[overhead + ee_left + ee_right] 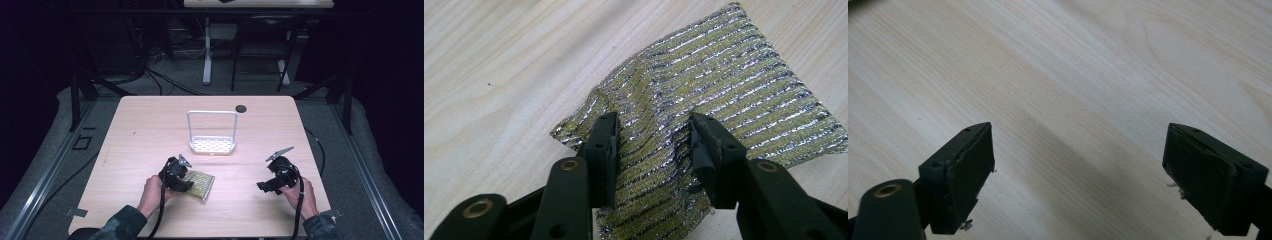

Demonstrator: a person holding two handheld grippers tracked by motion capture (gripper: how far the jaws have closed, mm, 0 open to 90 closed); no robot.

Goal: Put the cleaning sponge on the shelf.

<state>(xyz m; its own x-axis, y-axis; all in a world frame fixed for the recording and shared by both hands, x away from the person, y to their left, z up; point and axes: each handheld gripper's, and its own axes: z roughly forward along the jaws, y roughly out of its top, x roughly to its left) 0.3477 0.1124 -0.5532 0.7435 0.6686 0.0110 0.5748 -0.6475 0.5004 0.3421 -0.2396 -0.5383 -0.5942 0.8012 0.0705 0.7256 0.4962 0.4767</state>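
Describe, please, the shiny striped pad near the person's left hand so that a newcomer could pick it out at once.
On the pale wooden table, look at the near edge, in front of the white wire-handled rack. The scouring pad lies flat there, with the left gripper pressing its jaws into it. It is the only soft, glittering thing, woven in yellow-green and silver stripes.

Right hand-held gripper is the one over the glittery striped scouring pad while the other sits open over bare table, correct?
No, swap them. The left hand-held gripper straddles the scouring pad, jaws pressing into it, as the left gripper view shows. The right hand-held gripper is open over bare table.
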